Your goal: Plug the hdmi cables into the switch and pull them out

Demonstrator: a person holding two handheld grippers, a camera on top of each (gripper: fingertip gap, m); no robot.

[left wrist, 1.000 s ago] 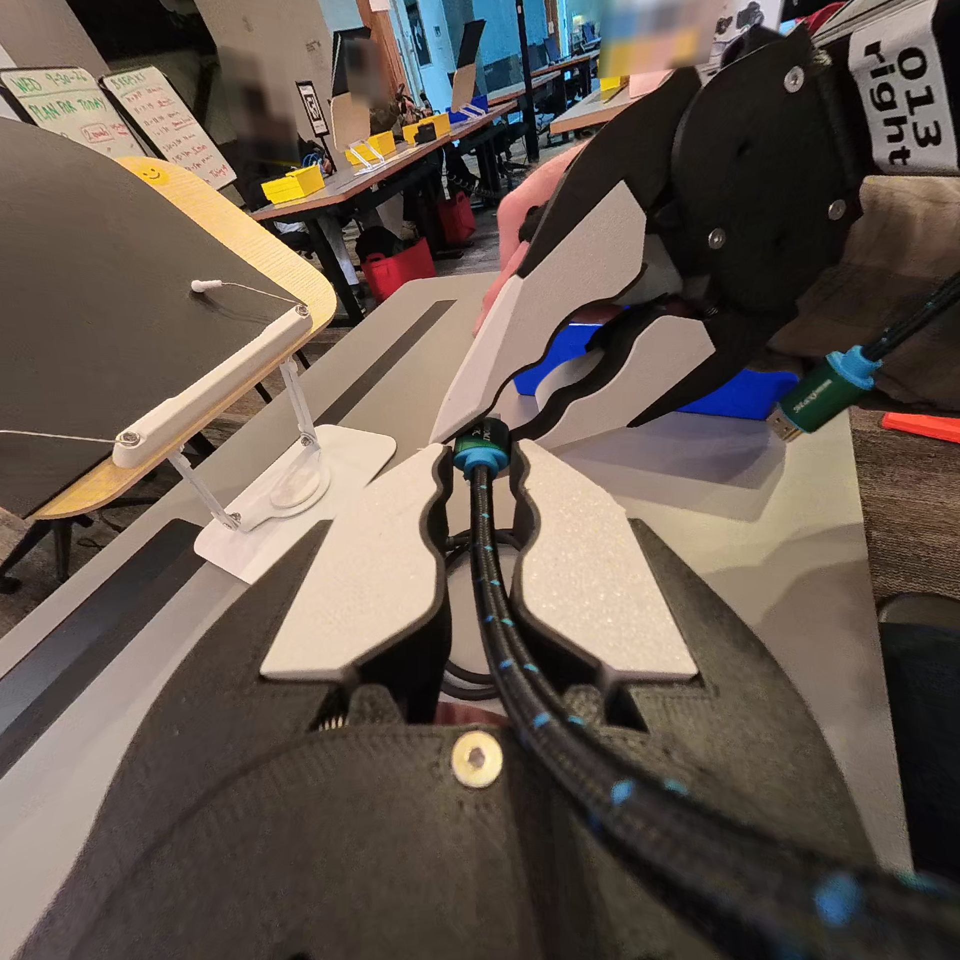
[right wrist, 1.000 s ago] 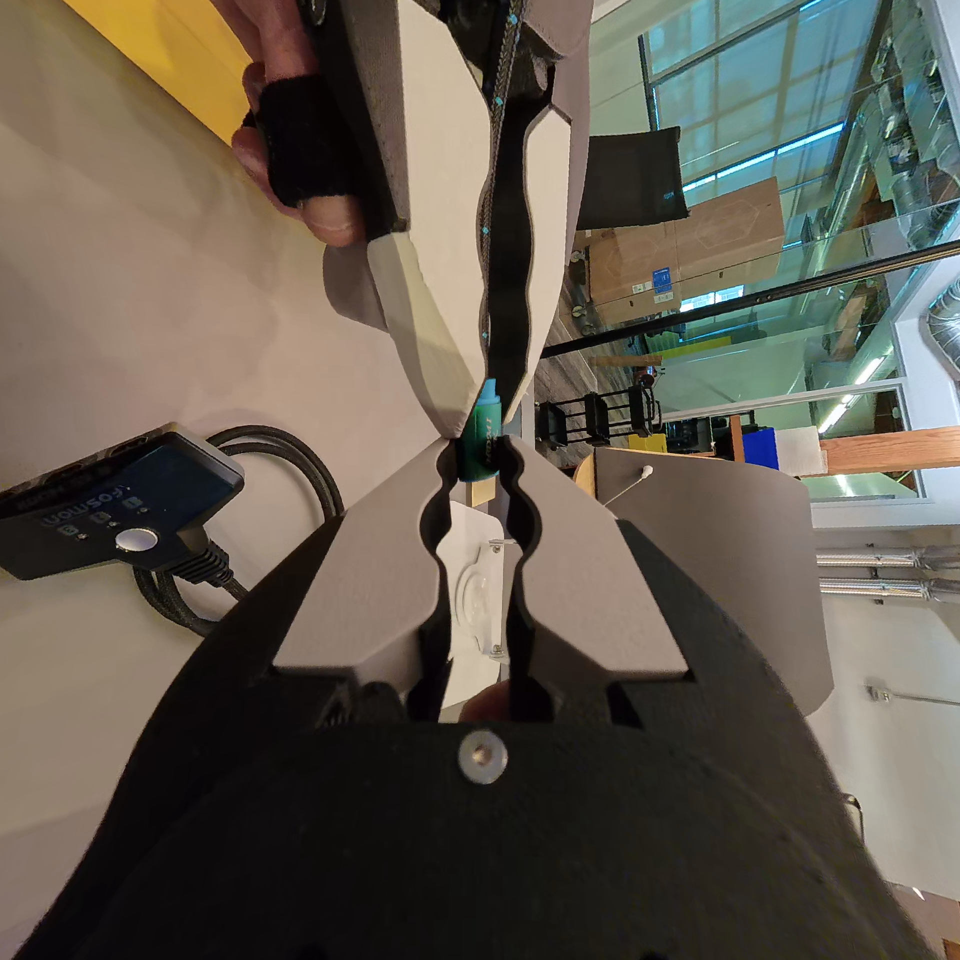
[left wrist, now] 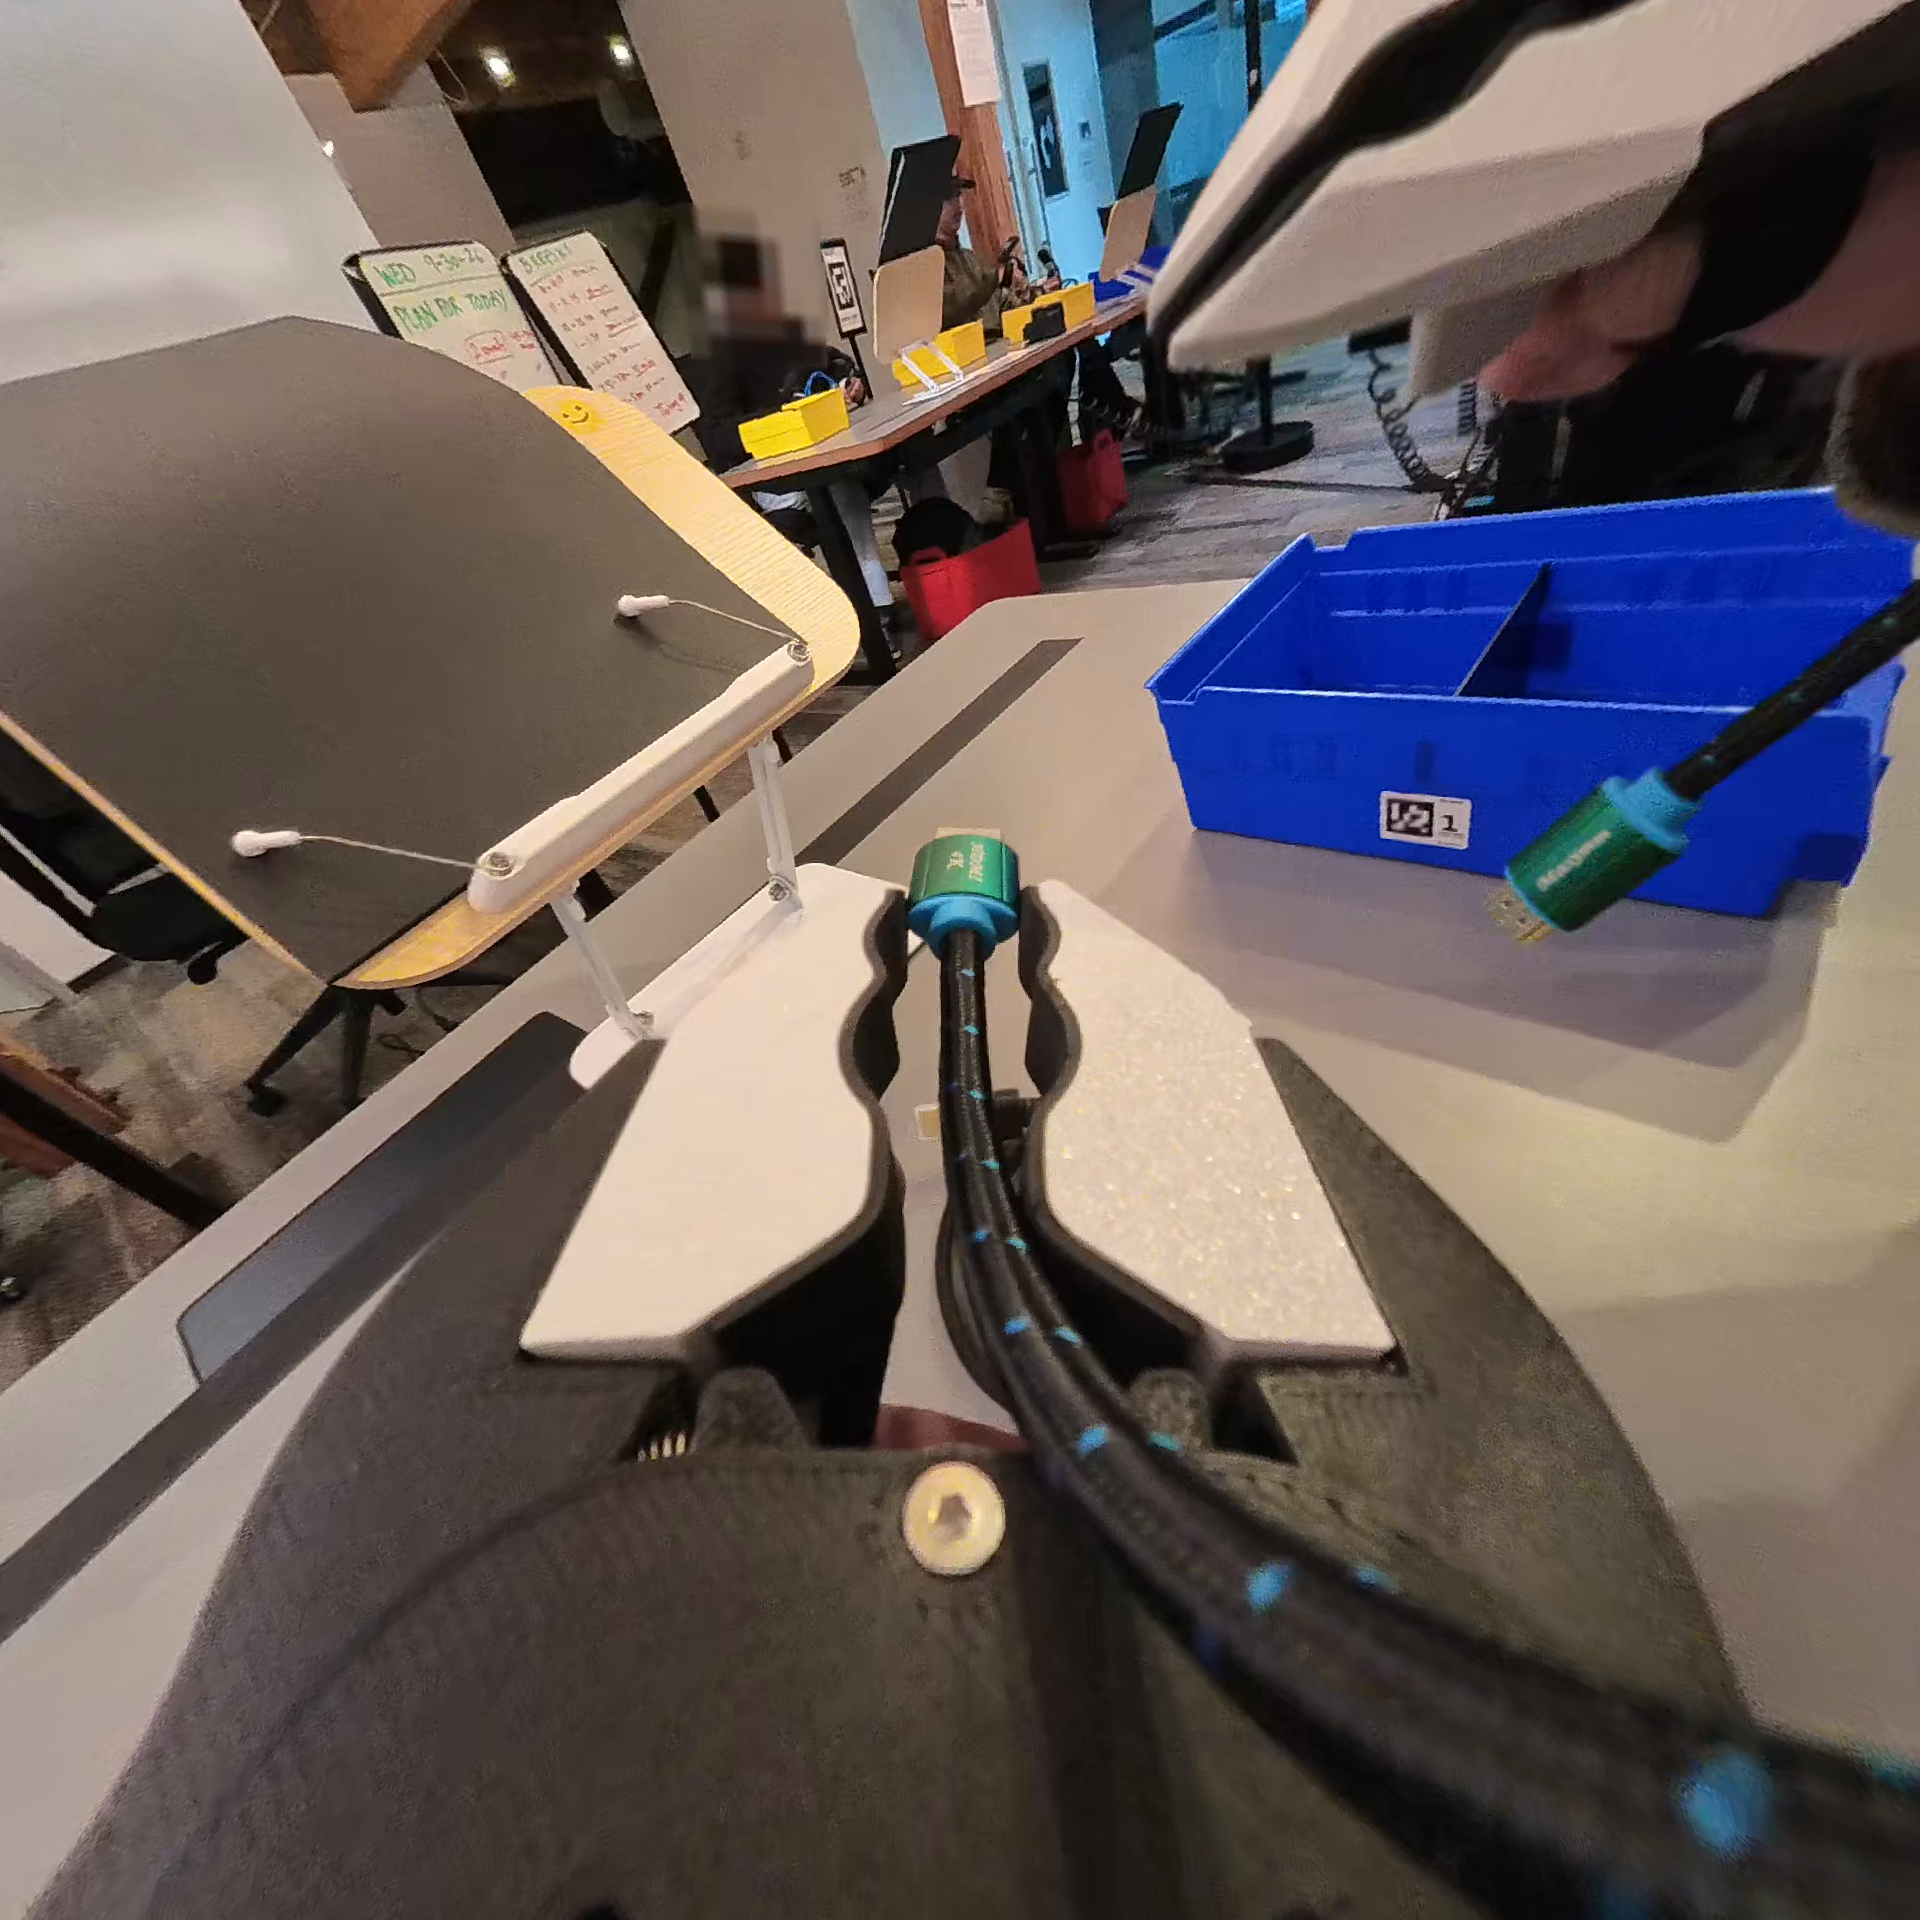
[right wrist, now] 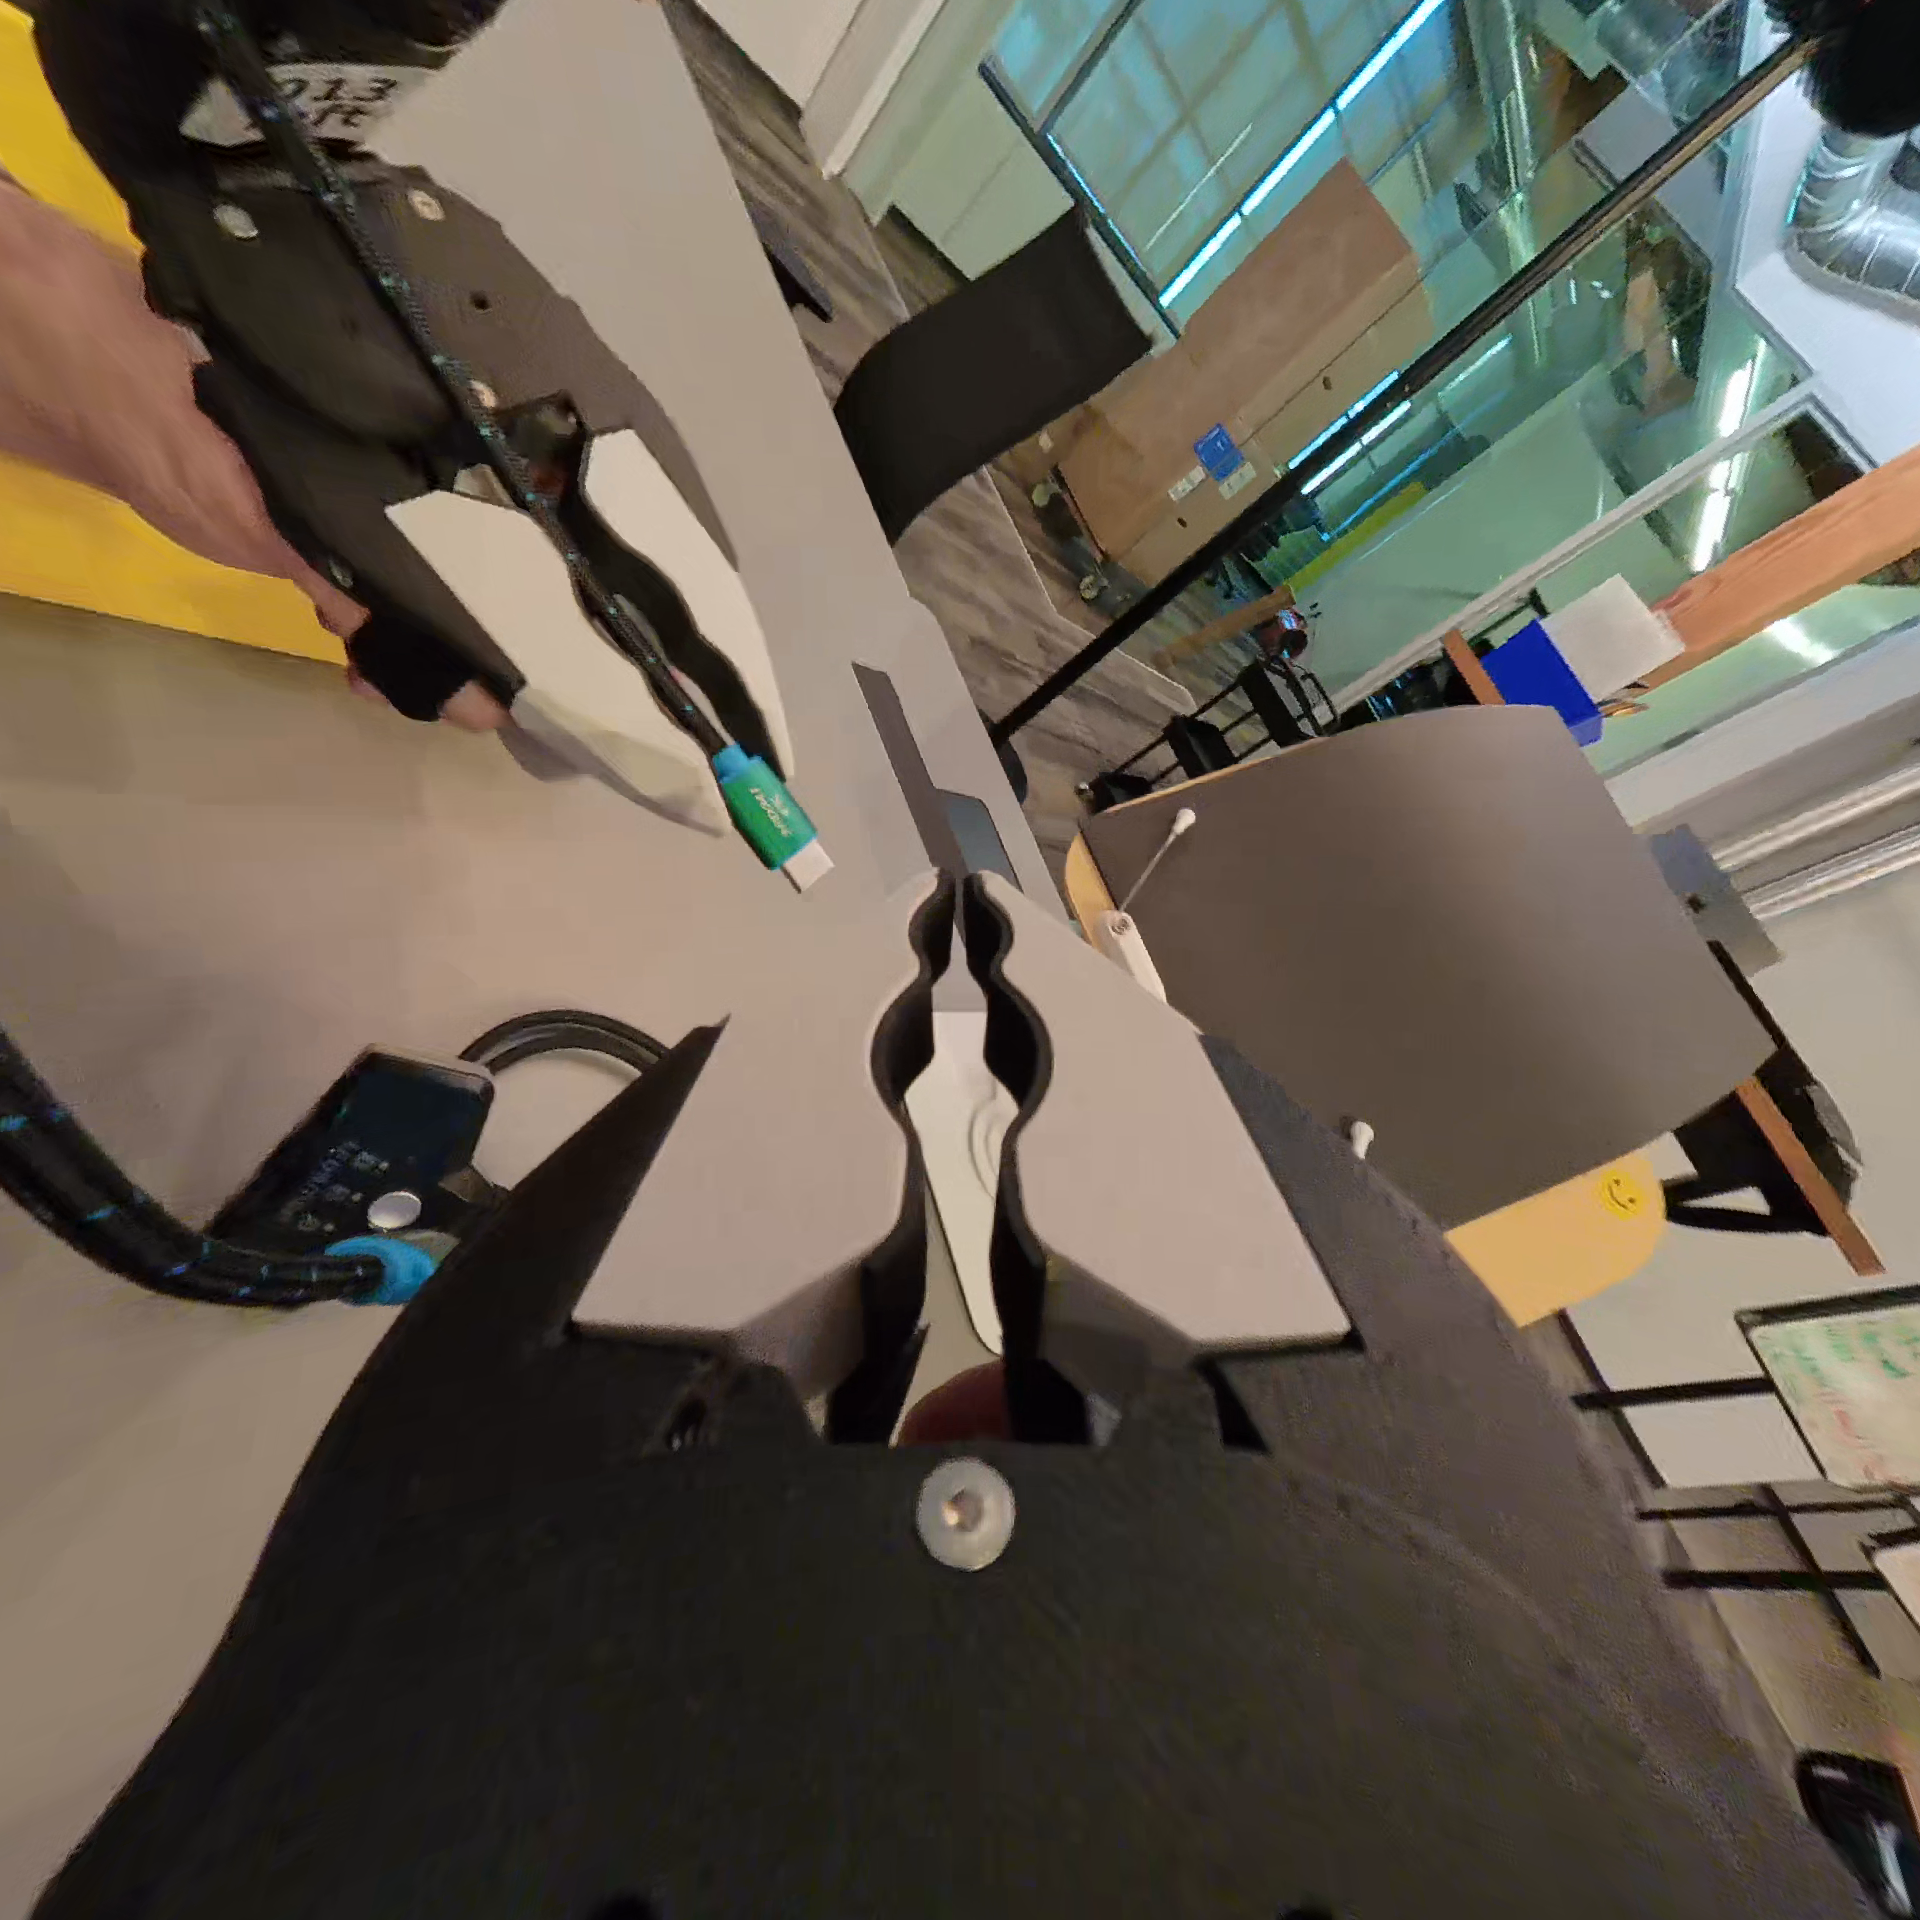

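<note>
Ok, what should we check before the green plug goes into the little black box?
1. Green plug gripped by the left hand-held gripper: ok.
2. Plug's metal tip sticks out past the fingertips: ok.
3. Plug lined up with the switch: not ok, it is up in the air, away from it.
4. Free port on the switch: cannot tell, blurred and partly hidden.
5. Right hand-held gripper steadying the switch: not ok, it is shut, empty and not touching it.

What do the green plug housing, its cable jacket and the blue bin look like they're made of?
Green plug housing: probably anodized metal, going by its satin sheen. Cable jacket: woven braid, black with blue flecks. Blue bin: moulded plastic, glossy, with thin walls and dividers.
</note>
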